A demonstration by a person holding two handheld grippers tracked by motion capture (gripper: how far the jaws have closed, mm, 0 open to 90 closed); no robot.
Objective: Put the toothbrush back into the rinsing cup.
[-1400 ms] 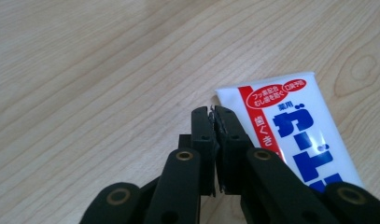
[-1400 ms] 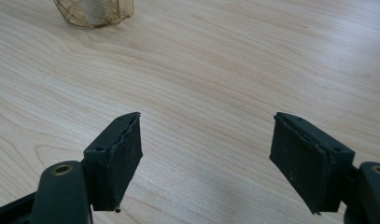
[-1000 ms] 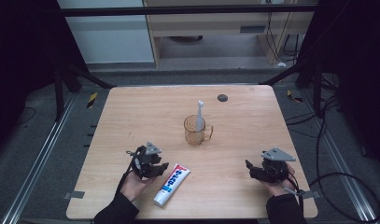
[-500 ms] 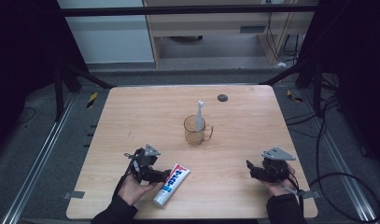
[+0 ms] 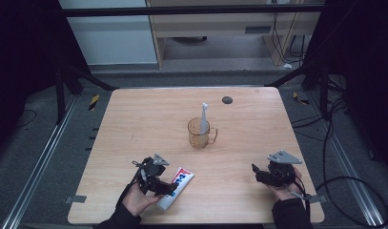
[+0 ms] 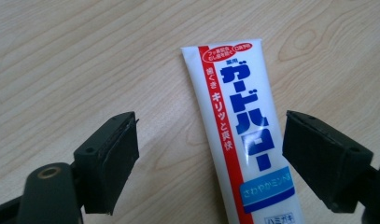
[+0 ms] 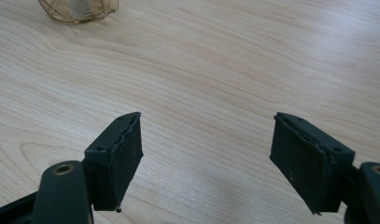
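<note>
**Toothpaste tube between spread left jaws, lower left of the table**

- Toothpaste tube (image 5: pixel 176 188): white with a red stripe and blue lettering, lying flat on the wooden table (image 5: pixel 148 114) at lower left of centre in the high view. In the left gripper view it runs from upper centre down to the bottom edge.
- Left gripper (image 5: pixel 165 188): held in a hand at the lower left of the high view. Its jaws have just been opening and stand wide apart, one on each side of the tube, neither pad pressing on it; bare wood shows between the left pad and the tube.
- Right gripper (image 5: pixel 256 171): held at the lower right of the high view, well apart from the tube. Jaws spread, bare wood between them.
- Amber mug (image 5: pixel 199 133): at table centre, upright, handle to the right, with a white toothbrush (image 5: pixel 204 117) standing in it. Its base shows at the upper left of the right gripper view.
- Dark round disc (image 5: pixel 226 99): on the table above the mug, near the far edge.
</note>
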